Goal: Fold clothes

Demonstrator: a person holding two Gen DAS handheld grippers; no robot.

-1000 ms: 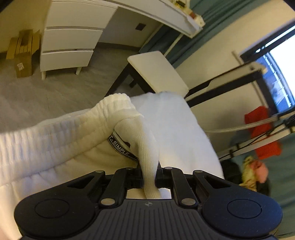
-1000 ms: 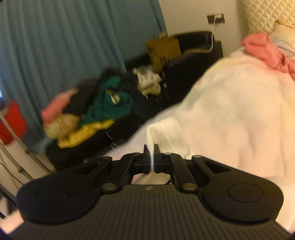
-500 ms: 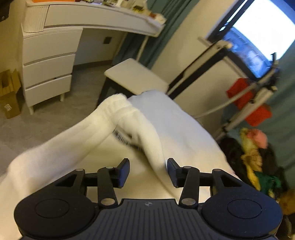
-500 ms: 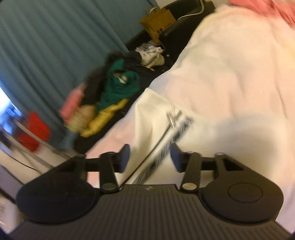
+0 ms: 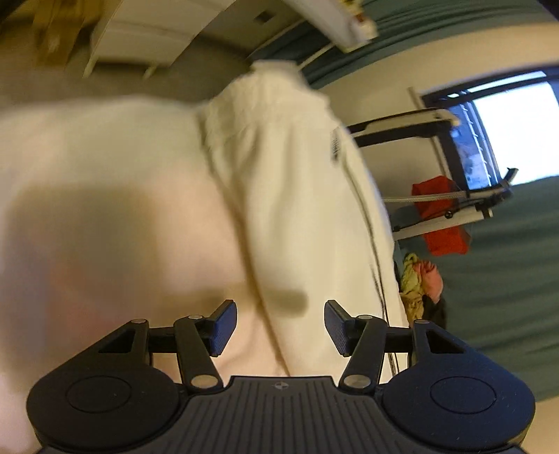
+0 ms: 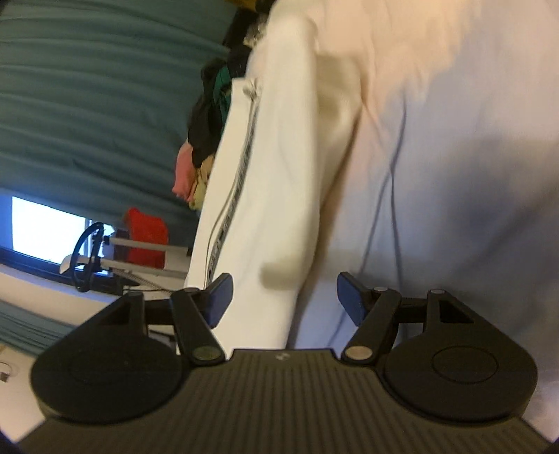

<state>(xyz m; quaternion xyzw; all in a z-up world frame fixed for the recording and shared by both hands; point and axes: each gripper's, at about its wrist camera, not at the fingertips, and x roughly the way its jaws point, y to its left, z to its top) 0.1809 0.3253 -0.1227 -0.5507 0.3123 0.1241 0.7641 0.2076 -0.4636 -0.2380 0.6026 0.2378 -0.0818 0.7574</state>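
Note:
A cream-white garment with a black-and-white printed side stripe lies folded lengthwise on the pale bed sheet. Its ribbed waistband is at the far end in the left wrist view. My left gripper is open and empty just above the garment's near end. In the right wrist view the same garment runs away from me with the stripe along its left edge. My right gripper is open and empty over the garment's near edge. Both views are motion-blurred.
The bed sheet fills the right of the right wrist view. A pile of coloured clothes lies beyond the bed's edge by the teal curtain. A drying rack with a red cloth stands by the window. White drawers stand far left.
Both grippers let go of the white garment and opened wide. The garment now lies flat on the bed. Both cameras have swung and pulled back over it.

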